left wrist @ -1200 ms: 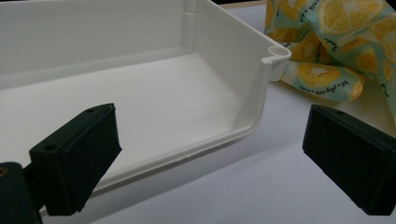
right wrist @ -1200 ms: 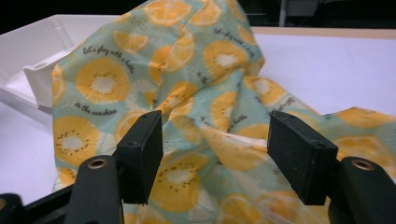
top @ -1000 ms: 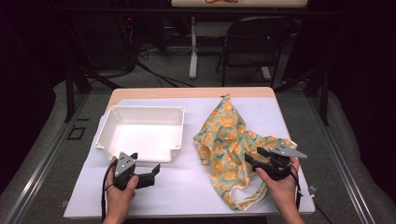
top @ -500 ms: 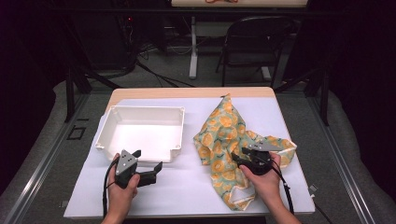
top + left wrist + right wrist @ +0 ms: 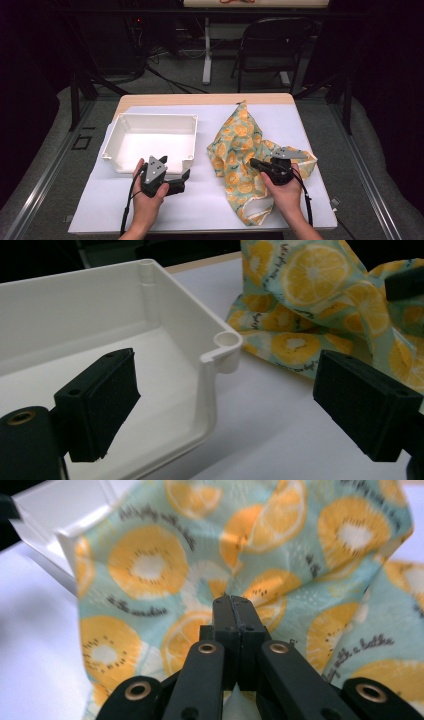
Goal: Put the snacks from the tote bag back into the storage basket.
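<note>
Cloth (image 5: 240, 150) pinched in right gripper (image 5: 233, 605), pinch pt hidden, left gripper (image 5: 225, 405) wide.

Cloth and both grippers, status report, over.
Right gripper shut, jaws against cloth, pinch unconfirmed. Left gripper open beside white tray corner. Nothing between cloth and tray.

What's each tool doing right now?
Left tool: open, holding nothing, beside the white tray.
Right tool: shut on the lemon-print cloth.
</note>
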### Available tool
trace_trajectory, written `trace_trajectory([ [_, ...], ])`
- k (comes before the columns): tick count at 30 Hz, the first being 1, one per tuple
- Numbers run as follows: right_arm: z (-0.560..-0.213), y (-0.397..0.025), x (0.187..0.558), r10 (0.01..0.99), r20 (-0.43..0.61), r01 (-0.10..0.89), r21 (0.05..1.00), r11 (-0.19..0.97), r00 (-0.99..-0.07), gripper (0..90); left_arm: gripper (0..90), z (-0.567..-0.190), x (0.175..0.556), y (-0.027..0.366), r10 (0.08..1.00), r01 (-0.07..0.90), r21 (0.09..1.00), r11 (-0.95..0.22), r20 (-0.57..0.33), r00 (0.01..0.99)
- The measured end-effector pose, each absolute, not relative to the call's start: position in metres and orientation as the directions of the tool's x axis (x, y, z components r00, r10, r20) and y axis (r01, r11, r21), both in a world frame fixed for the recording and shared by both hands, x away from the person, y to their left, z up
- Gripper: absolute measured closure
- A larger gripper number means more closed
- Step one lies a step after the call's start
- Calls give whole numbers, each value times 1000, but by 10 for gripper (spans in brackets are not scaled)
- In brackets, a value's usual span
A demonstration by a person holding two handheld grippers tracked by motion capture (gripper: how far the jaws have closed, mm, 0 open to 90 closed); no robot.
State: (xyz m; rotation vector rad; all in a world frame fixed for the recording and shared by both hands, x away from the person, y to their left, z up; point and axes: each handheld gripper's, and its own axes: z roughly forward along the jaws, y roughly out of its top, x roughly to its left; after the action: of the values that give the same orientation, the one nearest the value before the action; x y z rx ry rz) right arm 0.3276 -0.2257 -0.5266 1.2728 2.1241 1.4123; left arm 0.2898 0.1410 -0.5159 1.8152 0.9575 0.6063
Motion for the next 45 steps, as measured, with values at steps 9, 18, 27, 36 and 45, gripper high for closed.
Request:
trace_trajectory([
  [9, -500, -220, 329, 787, 223, 436, 898, 64, -575, 900, 150, -501, 291, 107, 775, 315, 915, -253, -4, 632],
  [18, -496, -206, 323, 759, 174, 370, 924, 95, -628, 900, 151, -509, 291, 60, 700, 298, 907, -297, -6, 714],
  [27, -496, -207, 319, 748, 165, 349, 933, 93, -642, 900, 142, -515, 286, 26, 654, 288, 898, -334, 1, 757],
  [36, -499, -210, 318, 749, 156, 348, 932, 105, -644, 900, 110, -534, 281, 3, 613, 295, 862, -412, 23, 790],
  [45, -501, -225, 312, 774, 148, 353, 930, 103, -616, 900, 332, -550, 282, -10, 630, 352, 797, -491, 46, 775],
])
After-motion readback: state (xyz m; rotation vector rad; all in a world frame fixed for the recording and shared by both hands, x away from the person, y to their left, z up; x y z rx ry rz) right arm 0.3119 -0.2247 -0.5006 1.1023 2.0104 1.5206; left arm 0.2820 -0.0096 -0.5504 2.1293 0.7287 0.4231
